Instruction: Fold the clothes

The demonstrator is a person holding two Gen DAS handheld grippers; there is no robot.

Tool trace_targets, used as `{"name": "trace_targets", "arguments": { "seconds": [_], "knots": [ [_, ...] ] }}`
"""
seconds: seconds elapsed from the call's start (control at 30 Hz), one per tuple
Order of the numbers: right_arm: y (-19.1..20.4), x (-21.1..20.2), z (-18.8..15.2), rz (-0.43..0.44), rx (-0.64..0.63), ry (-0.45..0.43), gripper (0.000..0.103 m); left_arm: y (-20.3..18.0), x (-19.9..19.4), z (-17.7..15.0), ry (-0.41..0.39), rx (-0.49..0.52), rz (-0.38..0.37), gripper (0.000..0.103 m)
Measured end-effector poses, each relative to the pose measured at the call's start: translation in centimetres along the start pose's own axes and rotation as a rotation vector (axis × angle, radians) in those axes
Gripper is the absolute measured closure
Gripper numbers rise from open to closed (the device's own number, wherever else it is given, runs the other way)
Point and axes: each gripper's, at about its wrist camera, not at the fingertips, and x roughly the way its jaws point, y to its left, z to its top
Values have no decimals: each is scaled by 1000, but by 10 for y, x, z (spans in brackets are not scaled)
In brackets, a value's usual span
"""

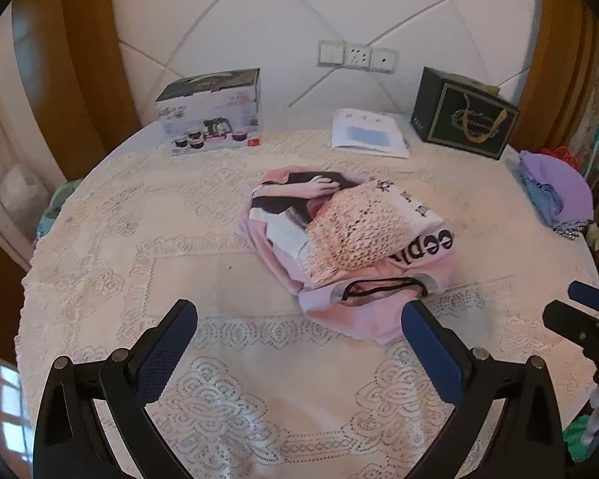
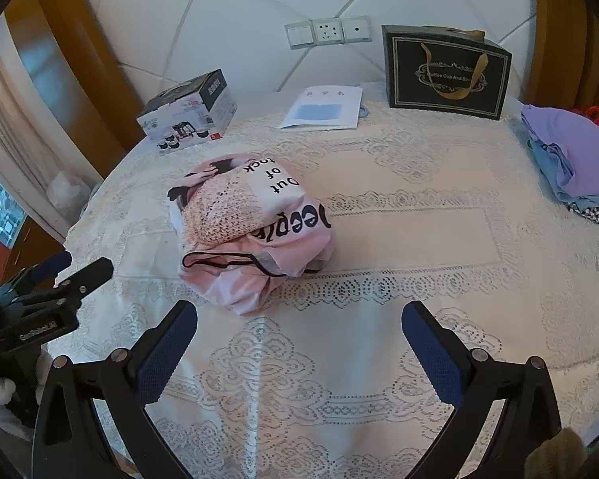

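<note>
A pink printed garment [image 1: 347, 247] lies bundled in a loose heap on the lace-covered round table [image 1: 179, 279]; it also shows in the right wrist view [image 2: 251, 231]. It has a black-trimmed neck opening toward me. My left gripper [image 1: 299, 315] is open and empty, just in front of the garment, its right finger [image 1: 431, 351] close to the cloth's near edge. My right gripper [image 2: 299, 315] is open and empty, hovering over bare tablecloth to the right of and nearer than the garment. Each gripper shows at the edge of the other's view.
A tea-set box [image 1: 211, 113] stands at the back left, a booklet [image 1: 369, 133] at the back middle, and a dark gift bag [image 1: 463, 119] at the back right. A stack of folded clothes with a purple one on top [image 2: 571, 155] sits at the table's right edge.
</note>
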Motion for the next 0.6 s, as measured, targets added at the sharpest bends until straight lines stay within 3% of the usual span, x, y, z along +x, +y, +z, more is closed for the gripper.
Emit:
{"name": "trace_targets", "arguments": {
  "seconds": [0.17, 0.37, 0.6],
  "knots": [
    [6, -6, 0, -17, -25, -6, 0, 15, -6, -2, -17, -48, -65, 1],
    [14, -12, 1, -36, -55, -14, 0, -2, -13, 11, 33, -28, 27, 1],
    [23, -20, 1, -60, -89, -23, 0, -3, -25, 17, 23, -21, 37, 1]
  ]
}}
